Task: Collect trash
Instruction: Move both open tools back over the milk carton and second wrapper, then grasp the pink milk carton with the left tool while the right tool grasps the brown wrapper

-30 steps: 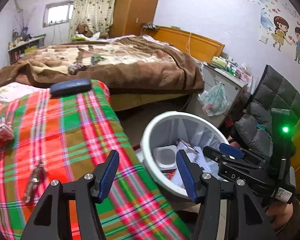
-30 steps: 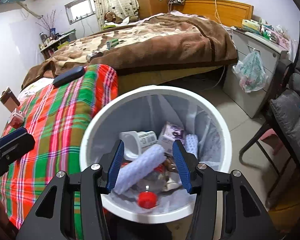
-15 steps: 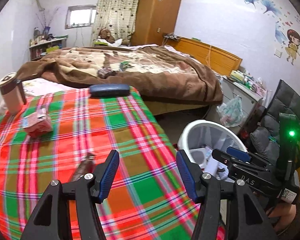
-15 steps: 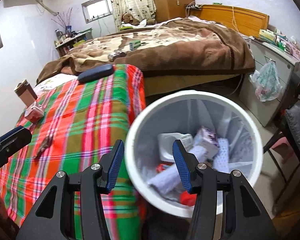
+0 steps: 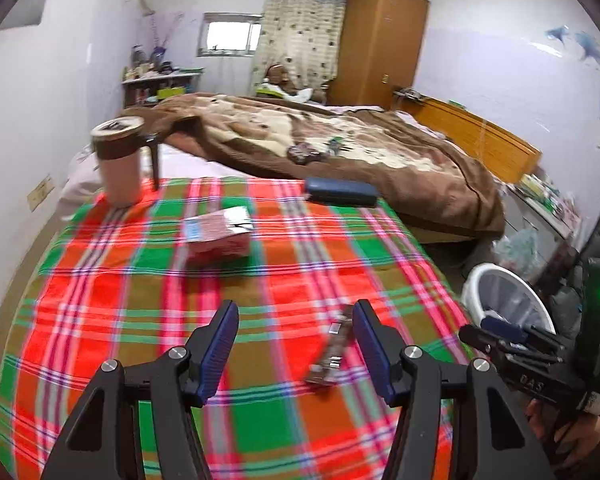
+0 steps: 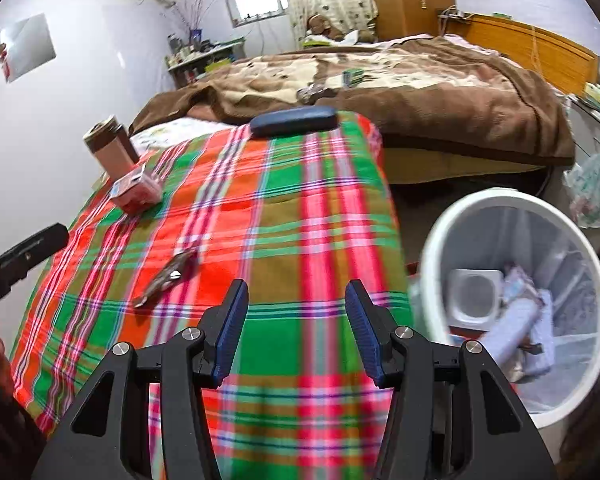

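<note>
The wrapper (image 5: 331,354) lies flat on the plaid cloth (image 5: 112,320), just ahead of the left gripper (image 5: 294,344), whose jaws stand apart and empty like those of the right gripper (image 6: 296,330), probably lining up to grab it for the white bin (image 6: 432,240).

blurred: plaid cloth (image 5: 112,320) | print unreadable: pink carton (image 5: 220,236) | cut off: bin (image 6: 432,248) bottom

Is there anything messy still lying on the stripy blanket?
Yes. A crumpled brown wrapper lies flat on the plaid blanket, and a torn-open pink carton sits farther back. Both look like litter not yet in the white bin.
</note>
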